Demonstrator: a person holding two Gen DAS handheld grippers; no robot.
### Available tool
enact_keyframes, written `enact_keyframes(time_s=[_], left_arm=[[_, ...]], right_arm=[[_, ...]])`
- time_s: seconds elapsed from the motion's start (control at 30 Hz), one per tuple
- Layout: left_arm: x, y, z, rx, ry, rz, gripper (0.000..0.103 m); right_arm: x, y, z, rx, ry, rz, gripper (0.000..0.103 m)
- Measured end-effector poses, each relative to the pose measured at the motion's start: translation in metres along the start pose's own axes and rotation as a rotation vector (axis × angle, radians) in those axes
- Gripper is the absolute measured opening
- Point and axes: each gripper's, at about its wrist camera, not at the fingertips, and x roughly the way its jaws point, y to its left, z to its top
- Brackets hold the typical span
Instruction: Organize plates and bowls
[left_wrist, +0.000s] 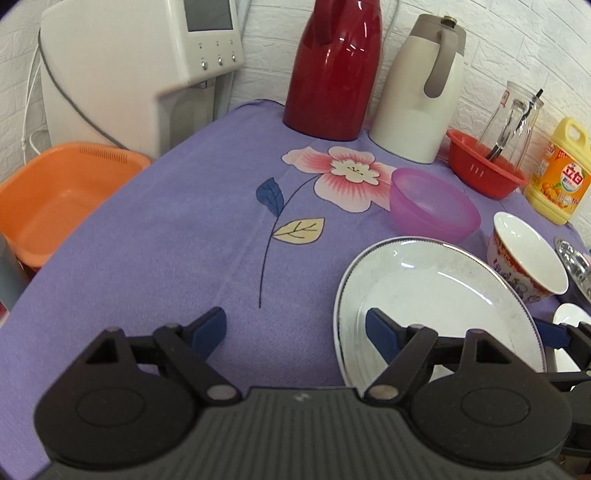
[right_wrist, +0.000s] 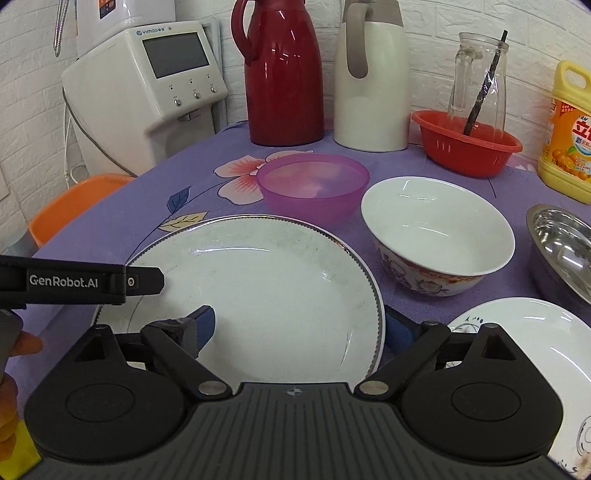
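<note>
My left gripper (left_wrist: 295, 332) has its jaws standing apart: one blue pad hangs over bare purple cloth, the other over the left rim of the large white plate (left_wrist: 436, 295), and neither presses on anything. My right gripper (right_wrist: 299, 328) also has its jaws apart, straddling the near right part of that same plate (right_wrist: 266, 280); the left pad sits above the plate's well and the right pad just outside its rim, though I cannot tell whether either touches the plate. The plate rests flat on the tablecloth (right_wrist: 207, 158) at the near centre. Behind it stands the purple plastic bowl (right_wrist: 314, 184), and to its right the white patterned bowl (right_wrist: 436, 229), both upright and empty. A second white plate (right_wrist: 528, 332) lies at the near right, with a steel dish (right_wrist: 565, 236) beyond it at the table edge. Along the back wall I note a red flask (right_wrist: 284, 74), a white jug (right_wrist: 369, 81) and a red basket (right_wrist: 469, 147) holding a glass pitcher.
</note>
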Motion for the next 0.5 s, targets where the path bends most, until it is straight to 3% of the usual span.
enact_keyframes(time_s=[0.17,0.4,0.5], left_arm=[[-0.0019,0.0029,-0.001,-0.002,0.006,-0.028,0.079],[-0.004,0.0012,-0.0046,0.032,-0.026,-0.032,0.076],[-0.0013,-0.0042,-0.0062,0.068,-0.02,-0.022,0.067]], right_arm=[[-0.0028,0.0018,0.0017,0.027,0.004,0.09,0.103],[0.0054,0.0043,-0.0024,-0.018,0.026,0.056,0.103],[0.006,0.0046,-0.0034,-0.041,0.027,0.056,0.103]])
